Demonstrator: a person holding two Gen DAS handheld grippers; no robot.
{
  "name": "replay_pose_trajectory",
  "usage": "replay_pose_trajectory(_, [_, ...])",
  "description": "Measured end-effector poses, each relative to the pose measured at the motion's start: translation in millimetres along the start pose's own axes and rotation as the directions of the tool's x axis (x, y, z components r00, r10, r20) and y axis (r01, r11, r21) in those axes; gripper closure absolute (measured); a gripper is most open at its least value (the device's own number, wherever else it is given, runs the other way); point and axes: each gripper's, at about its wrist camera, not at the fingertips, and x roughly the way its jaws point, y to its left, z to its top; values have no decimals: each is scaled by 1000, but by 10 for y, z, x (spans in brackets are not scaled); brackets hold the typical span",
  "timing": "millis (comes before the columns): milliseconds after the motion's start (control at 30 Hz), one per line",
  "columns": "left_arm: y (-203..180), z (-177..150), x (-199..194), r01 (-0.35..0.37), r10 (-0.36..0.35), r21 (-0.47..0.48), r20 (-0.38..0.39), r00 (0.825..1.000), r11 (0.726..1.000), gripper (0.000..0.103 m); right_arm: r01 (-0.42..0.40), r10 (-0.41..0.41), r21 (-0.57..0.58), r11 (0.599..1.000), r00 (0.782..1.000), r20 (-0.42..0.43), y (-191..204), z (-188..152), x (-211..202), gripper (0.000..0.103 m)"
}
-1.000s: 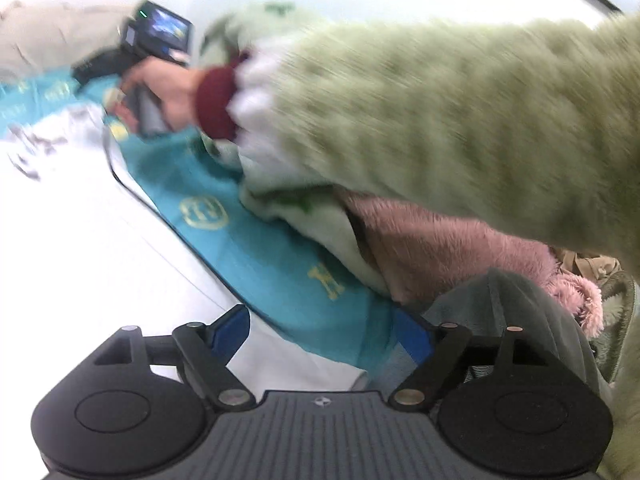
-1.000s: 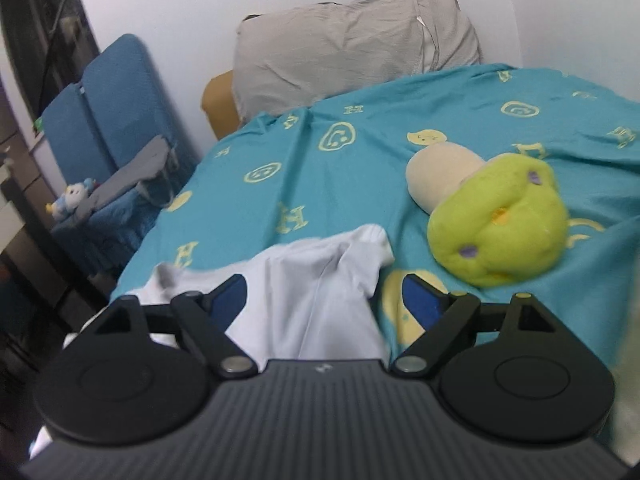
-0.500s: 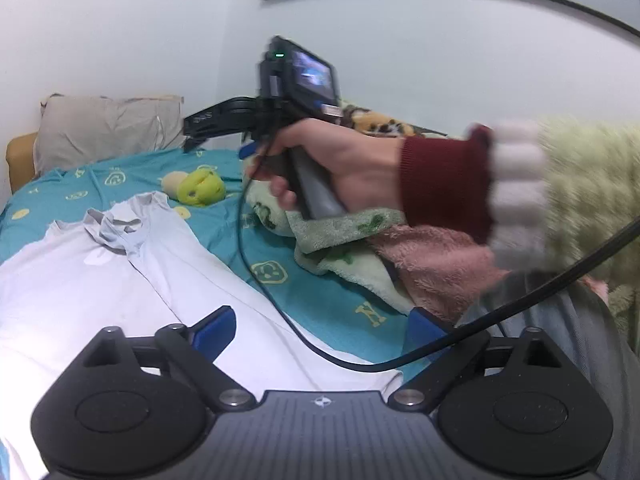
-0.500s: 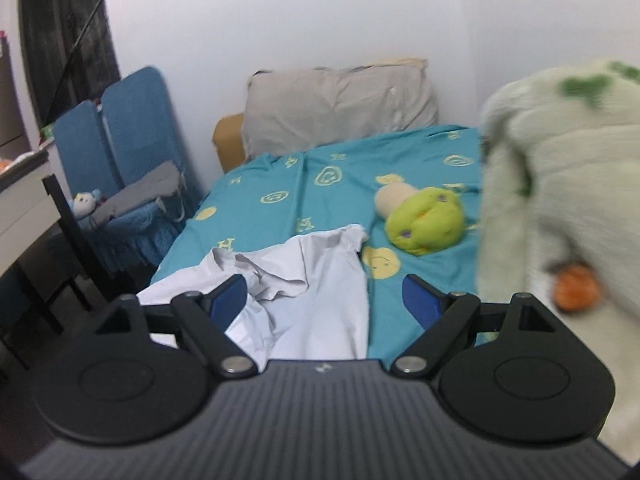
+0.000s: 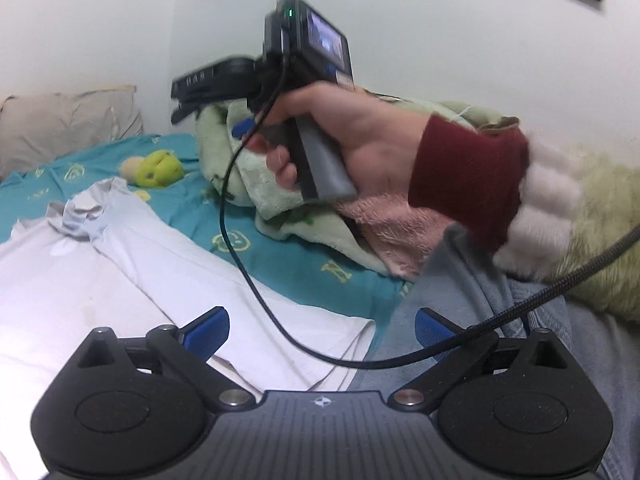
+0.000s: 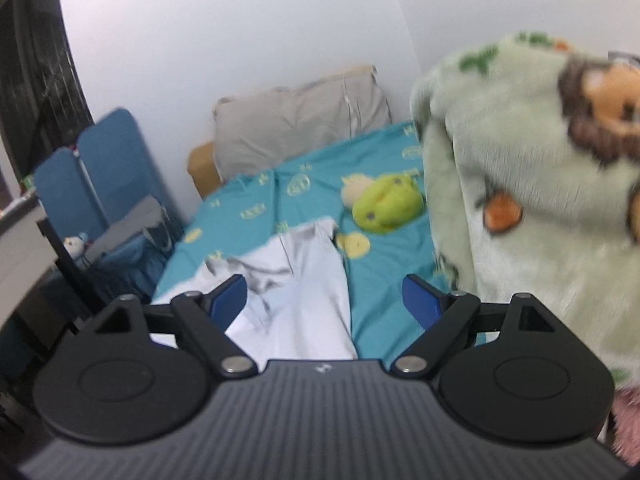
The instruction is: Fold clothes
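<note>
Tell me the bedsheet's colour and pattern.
Teal bedsheet with yellow smiley faces and letters, clearest in the right wrist view.

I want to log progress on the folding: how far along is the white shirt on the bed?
Done: the white shirt lies on the teal bedsheet with one side turned in, its collar end bunched. In hand: nothing; the left hand-held gripper, whose jaws have just been opening, and the right hand-held gripper are both open and empty above it. Left: remaining folds, smoothing the collar.
</note>
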Motion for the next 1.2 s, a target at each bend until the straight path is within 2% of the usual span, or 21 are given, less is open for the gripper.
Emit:
replay_pose_trajectory(100, [63, 4, 105, -30, 29, -29, -19, 999, 999, 2, -25, 25, 14, 1000, 999, -20, 2, -55, 92, 17])
replay_pose_trajectory(167, [94, -21, 241, -91, 89, -14, -87, 992, 996, 2, -65, 65, 30, 997, 998, -8, 4, -27, 81, 17])
replay_pose_trajectory(333, [188, -86, 499, -178, 177, 17, -237, 955, 984, 3, -98, 93, 69, 993, 992, 81, -67, 125, -84, 17])
replay_pose_trajectory(467, [384, -111, 621, -286, 275, 6, -297, 915, 958, 4, -97, 81, 121, 988, 988, 129, -269, 272, -151, 17])
replay_pose_trajectory(533, [505, -121, 622, -354, 333, -12, -310, 891, 935, 4, -85, 68, 123, 989, 987, 143, -351, 336, -176, 17])
replay_pose_trajectory(667, [776, -23, 486, -455, 414, -96, -279, 866, 886, 4, -73, 53, 139, 988, 989, 140, -426, 345, -180, 16])
replay_pose_trajectory(867, [1284, 309, 549, -606, 553, -210, -262, 791, 767, 4, -80, 73, 128, 989, 996, 54, -268, 150, -94, 16])
replay_pose_trajectory(1033, [1906, 750, 935, -680, 629, -297, -257, 733, 671, 3, -54, 52, 128, 990, 998, 17, -220, 63, -48, 17])
replay_pose_trajectory(1200, [2579, 1106, 1611, -698, 670, -341, -218, 710, 629, 3, -13, 8, 181, 983, 999, 32, -362, 66, -1, 16])
